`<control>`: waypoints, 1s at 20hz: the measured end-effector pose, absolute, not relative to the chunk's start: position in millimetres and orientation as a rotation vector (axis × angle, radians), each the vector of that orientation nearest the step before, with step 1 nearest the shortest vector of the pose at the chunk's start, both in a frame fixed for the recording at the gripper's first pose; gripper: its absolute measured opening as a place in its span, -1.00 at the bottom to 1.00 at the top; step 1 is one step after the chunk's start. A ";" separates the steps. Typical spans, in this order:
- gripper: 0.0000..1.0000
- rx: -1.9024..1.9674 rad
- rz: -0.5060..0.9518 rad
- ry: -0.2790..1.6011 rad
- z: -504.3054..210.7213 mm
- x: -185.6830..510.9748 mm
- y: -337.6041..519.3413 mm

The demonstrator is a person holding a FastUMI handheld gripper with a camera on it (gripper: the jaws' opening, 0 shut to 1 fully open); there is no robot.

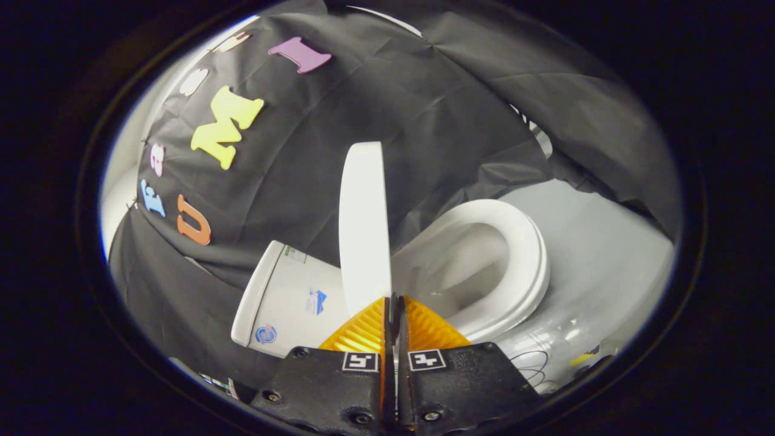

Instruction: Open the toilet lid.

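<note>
Black cloth wall behind, I've got the toilet lid [363, 224] pinched edge-on in the claw [395, 303] (fingers pressed together), near upright; next: tip it w/ care toward the tank [290, 303].

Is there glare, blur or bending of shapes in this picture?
In the gripper view, fisheye bending curves the raised toilet lid and the tank; bright glare spots lie on the glossy floor beside the seat; the closed fingers, pinching the lid's edge, look sharp.

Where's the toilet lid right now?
In the gripper view, the toilet lid stands raised between tank and seat, its edge pinched by the gripper.
</note>
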State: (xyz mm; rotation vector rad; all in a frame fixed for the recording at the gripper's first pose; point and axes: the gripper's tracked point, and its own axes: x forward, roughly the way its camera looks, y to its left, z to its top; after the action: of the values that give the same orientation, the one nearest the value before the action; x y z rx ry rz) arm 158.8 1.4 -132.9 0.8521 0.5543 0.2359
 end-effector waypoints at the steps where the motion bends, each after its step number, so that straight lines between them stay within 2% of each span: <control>1: -0.89 0.840 0.234 0.554 -131.9 158.3 0.3; 20: -0.84 0.687 0.277 0.507 -135.9 159.3 -1.5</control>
State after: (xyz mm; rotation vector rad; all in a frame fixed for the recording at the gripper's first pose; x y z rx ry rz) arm 159.3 -1.5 -135.9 0.6875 0.5066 0.2771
